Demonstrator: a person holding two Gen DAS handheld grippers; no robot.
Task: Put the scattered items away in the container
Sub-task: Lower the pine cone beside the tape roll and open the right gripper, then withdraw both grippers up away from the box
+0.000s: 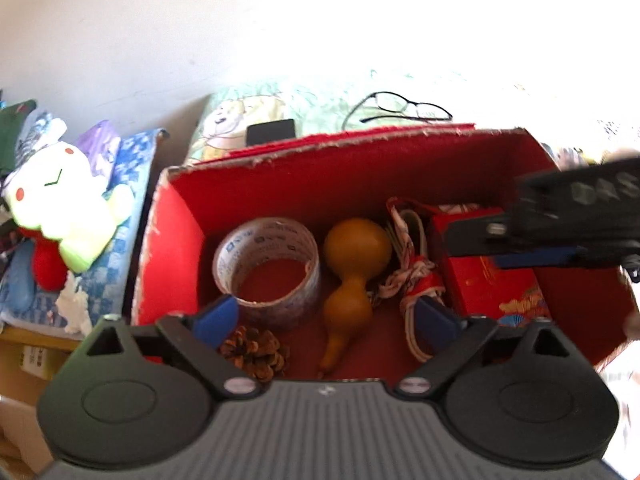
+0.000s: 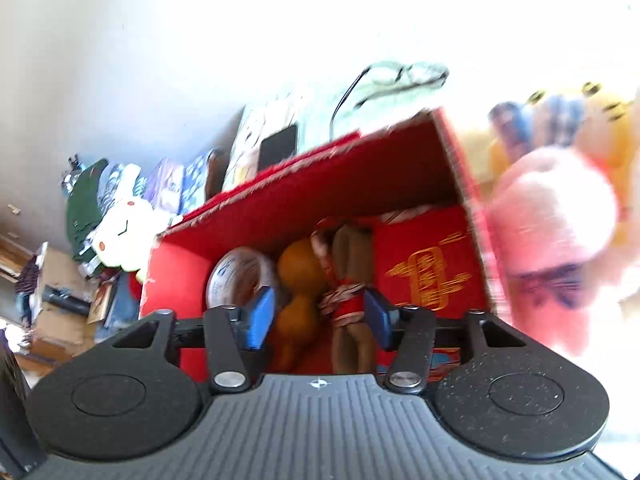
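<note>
A red cardboard box point(image 1: 352, 156) holds a clear tape roll point(image 1: 267, 266), a yellow-brown gourd point(image 1: 352, 264), a pine cone point(image 1: 254, 352), a red-and-white braided cord bundle point(image 1: 416, 280) and a flat red packet point(image 1: 488, 280). My left gripper point(image 1: 326, 318) is open and empty above the box's near side. My right gripper point(image 2: 318, 320) is open and empty over the gourd point(image 2: 298, 280) and cord bundle point(image 2: 346, 300); it also shows in the left wrist view point(image 1: 560, 224), reaching in from the right. The box point(image 2: 168, 280) and red packet point(image 2: 428, 276) fill the right wrist view.
Black glasses point(image 1: 400, 108) and a dark phone point(image 1: 271, 132) lie on a patterned cloth behind the box. A white plush point(image 1: 64, 204) sits left of it. A pink plush point(image 2: 556, 224) and yellow plush point(image 2: 608, 120) are right of the box.
</note>
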